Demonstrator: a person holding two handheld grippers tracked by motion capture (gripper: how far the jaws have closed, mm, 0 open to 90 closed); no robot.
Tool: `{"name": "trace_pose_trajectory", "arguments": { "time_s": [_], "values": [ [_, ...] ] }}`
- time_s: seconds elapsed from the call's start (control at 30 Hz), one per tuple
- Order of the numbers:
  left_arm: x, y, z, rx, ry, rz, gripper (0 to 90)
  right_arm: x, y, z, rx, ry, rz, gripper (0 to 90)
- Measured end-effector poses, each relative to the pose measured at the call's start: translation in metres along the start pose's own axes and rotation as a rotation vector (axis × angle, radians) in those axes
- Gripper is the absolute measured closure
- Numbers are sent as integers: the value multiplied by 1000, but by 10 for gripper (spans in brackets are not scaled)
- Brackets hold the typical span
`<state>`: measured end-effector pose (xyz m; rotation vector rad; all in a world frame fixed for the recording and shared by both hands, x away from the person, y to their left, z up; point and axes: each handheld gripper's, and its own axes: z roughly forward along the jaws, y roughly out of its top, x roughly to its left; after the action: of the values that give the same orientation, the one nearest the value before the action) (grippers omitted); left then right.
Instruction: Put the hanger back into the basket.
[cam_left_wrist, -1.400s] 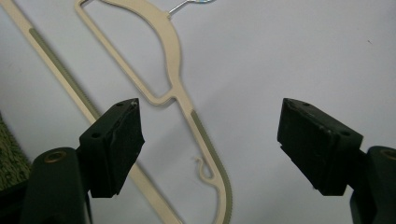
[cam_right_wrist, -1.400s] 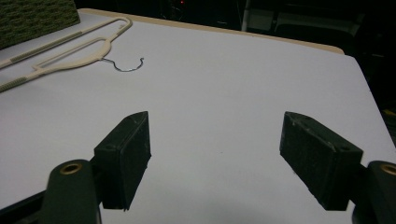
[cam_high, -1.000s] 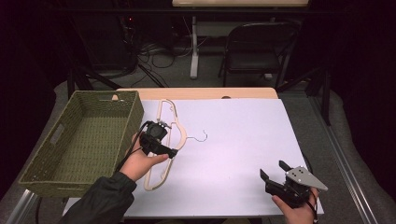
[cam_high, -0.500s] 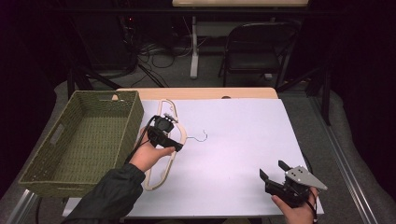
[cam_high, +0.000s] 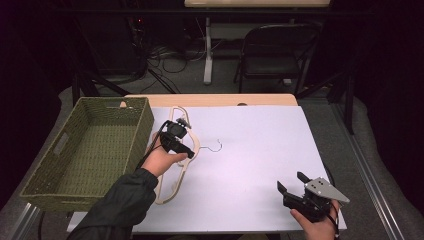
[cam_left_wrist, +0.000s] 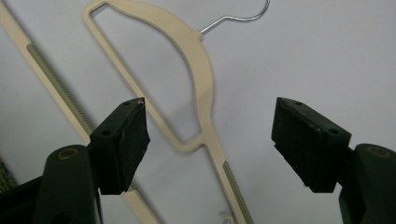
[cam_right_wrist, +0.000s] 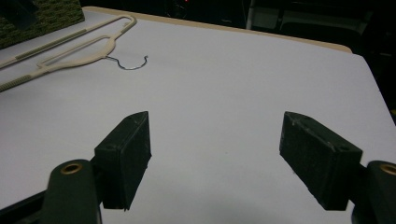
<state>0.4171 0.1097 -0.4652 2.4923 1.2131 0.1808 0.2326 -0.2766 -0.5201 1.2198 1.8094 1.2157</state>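
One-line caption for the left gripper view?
Open left gripper poised above a cream hanger lying on the white table.

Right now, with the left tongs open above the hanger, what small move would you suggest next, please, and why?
Probably lower the left tongs straight down and close: the cream hanger lies flat on the white table, its neck already between the open jaws, not yet gripped.

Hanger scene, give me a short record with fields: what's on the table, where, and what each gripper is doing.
surface: white sheet over the table
hanger: cream hanger lying flat on the sheet, wire hook pointing right
basket: green woven basket at the left edge, nothing visible inside
left gripper: left gripper open above the hanger, jaws either side of its arm
right gripper: right gripper open, near right corner, holding nothing
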Motion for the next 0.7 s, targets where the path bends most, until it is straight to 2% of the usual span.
{"name": "trace_pose_trajectory", "arguments": {
  "time_s": [0.17,0.47,0.7],
  "values": [
    [3,2,6,48,6,-6,273,0,0,1,0,2,0,246],
    [7,6,12,75,9,-23,273,0,0,1,2,6,-3,246],
    [8,13,16,106,13,-19,289,1,0,1,7,10,-3,247]
  ]
}}
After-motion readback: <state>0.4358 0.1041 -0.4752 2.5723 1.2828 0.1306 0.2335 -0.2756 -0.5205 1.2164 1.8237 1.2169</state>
